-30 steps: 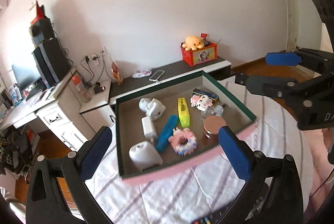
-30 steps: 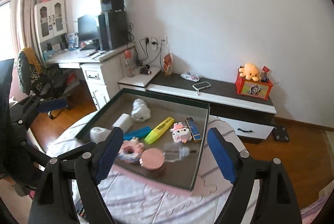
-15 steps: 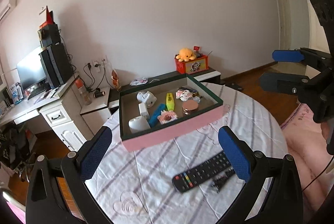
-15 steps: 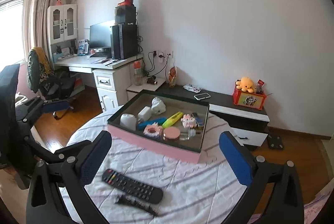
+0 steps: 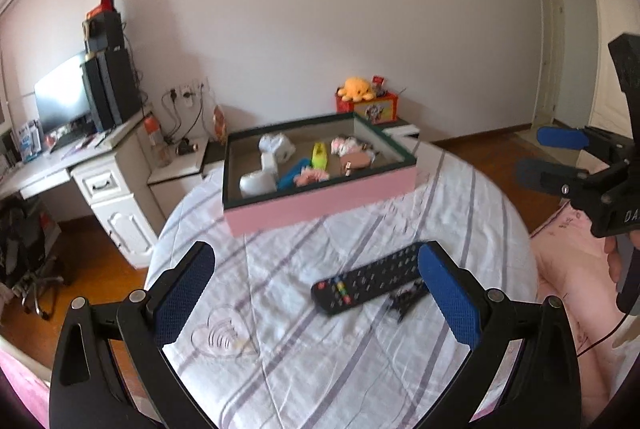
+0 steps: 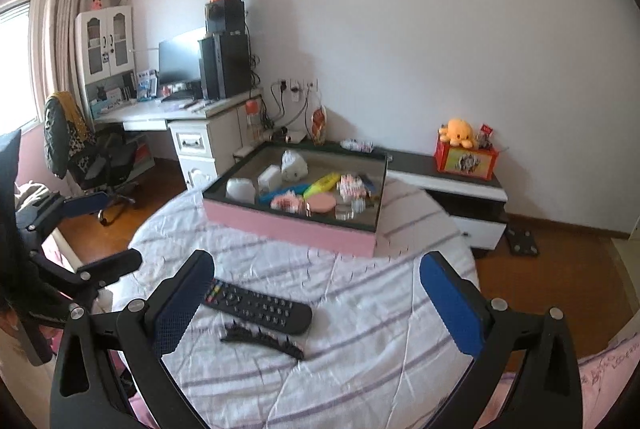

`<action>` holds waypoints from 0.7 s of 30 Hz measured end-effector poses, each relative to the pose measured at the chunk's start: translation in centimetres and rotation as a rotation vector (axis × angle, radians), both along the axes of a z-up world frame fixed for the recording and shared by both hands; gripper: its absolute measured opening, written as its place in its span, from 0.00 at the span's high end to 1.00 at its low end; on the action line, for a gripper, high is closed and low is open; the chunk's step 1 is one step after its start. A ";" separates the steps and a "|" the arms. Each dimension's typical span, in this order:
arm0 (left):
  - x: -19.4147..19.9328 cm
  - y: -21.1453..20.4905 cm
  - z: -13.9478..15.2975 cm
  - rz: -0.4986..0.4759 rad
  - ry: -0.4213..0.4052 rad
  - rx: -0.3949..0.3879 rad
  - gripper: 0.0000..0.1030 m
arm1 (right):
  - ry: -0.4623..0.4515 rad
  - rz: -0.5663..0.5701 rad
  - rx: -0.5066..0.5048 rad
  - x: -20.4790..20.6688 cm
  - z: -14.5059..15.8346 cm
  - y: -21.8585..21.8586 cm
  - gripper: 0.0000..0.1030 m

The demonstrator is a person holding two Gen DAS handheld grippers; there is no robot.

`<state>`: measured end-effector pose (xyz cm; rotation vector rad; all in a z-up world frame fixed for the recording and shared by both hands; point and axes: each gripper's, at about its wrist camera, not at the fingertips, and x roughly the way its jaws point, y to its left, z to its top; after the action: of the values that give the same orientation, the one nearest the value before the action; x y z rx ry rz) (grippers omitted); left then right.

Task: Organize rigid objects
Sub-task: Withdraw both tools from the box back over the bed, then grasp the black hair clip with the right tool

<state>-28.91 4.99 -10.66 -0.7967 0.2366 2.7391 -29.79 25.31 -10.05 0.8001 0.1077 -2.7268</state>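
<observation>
A pink box (image 5: 320, 199) with a dark green rim stands at the far side of the round table (image 5: 280, 369). It holds several small items, among them a yellow marker (image 5: 319, 155) and a round copper lid (image 5: 356, 161). Nearer lie a black remote (image 5: 368, 283) and a black toothed comb (image 5: 404, 303). My left gripper (image 5: 315, 251) hovers open and empty over the cloth, just short of the remote. My right gripper (image 6: 317, 257) is also open and empty, with the remote (image 6: 256, 305) and comb (image 6: 262, 341) beside its left finger. The box (image 6: 288, 225) lies well beyond both.
The table wears a white cloth with purple stripes. Behind it stand a white desk (image 6: 192, 133) with monitor and speakers, a low bench (image 6: 460, 185) bearing a red box with an orange plush, and an office chair (image 6: 80, 145). Pink bedding (image 5: 572, 289) lies at the right.
Both grippers have drawn back from the box, which now looks smaller and farther off. The remote and comb have come into view. The right jaws have spread wider.
</observation>
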 end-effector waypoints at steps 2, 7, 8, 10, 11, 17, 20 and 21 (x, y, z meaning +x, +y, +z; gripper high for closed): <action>0.0 -0.4 -1.0 0.021 -0.021 -0.010 0.00 | -0.039 0.000 0.025 -0.4 -2.1 -0.1 0.00; -0.4 -1.6 -3.1 0.067 -0.085 -0.004 0.00 | -0.162 0.042 0.033 -1.2 -7.4 -0.8 0.00; -0.5 -1.6 -3.5 0.070 -0.094 -0.006 0.00 | -0.180 0.051 0.044 -1.4 -8.2 -1.1 0.00; -0.7 -1.8 -4.1 0.078 -0.112 -0.013 0.00 | -0.211 0.073 0.077 -2.0 -10.0 -2.0 0.00; -0.7 -1.8 -4.3 0.079 -0.117 -0.018 0.00 | -0.225 0.079 0.099 -2.3 -10.7 -2.5 0.00; -0.9 -1.9 -5.4 0.080 -0.146 -0.036 0.00 | -0.261 0.109 0.121 -2.9 -12.4 -3.7 0.01; -1.0 -2.0 -5.7 0.078 -0.161 -0.038 0.00 | -0.283 0.102 0.101 -2.8 -13.0 -3.6 0.26; -1.0 -2.0 -5.9 0.079 -0.165 -0.043 0.00 | -0.276 0.108 0.095 -2.5 -12.9 -3.5 0.31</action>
<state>-29.96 3.01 -16.55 -1.0595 0.2350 2.7298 -32.32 21.79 -22.98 1.1535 0.2154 -2.4988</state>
